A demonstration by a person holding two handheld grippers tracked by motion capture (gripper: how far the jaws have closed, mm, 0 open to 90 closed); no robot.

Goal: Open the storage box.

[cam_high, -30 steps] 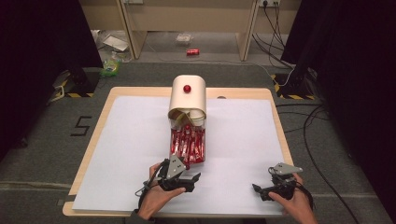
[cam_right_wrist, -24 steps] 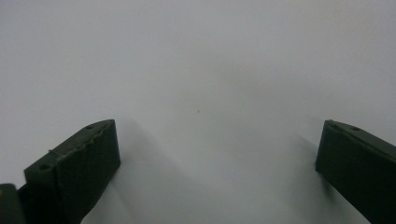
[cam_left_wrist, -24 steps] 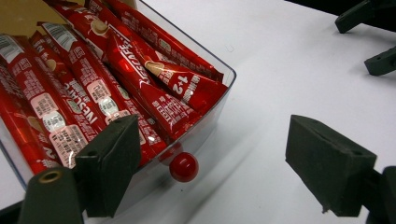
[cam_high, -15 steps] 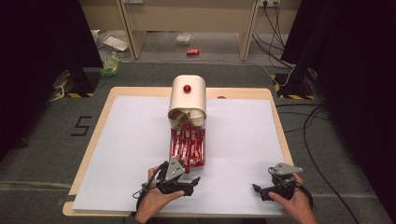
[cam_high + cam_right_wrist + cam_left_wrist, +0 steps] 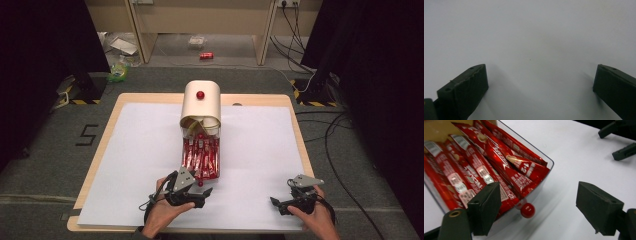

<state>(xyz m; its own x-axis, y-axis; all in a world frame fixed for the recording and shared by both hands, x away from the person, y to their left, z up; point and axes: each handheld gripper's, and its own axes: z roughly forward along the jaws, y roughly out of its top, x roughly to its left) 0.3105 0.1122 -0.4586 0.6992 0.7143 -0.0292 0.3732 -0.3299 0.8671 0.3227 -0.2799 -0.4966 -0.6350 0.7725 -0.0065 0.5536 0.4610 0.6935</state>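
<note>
Drawer knob (image 5: 527,210) sits between my left gripper's (image 5: 537,211) spread, empty jaws; closing off-centre, I risk pinching the clear drawer (image 5: 545,171) wall instead.

We hold our left gripper (image 5: 200,191) low near the table's front edge, jaws wide apart and gripping nothing — hand (image 5: 167,210) curled under its body, forearm entering from below. Our right gripper (image 5: 278,204) rests well off to the right, jaws spread just as wide — right hand (image 5: 312,215) wrapped around it.
</note>
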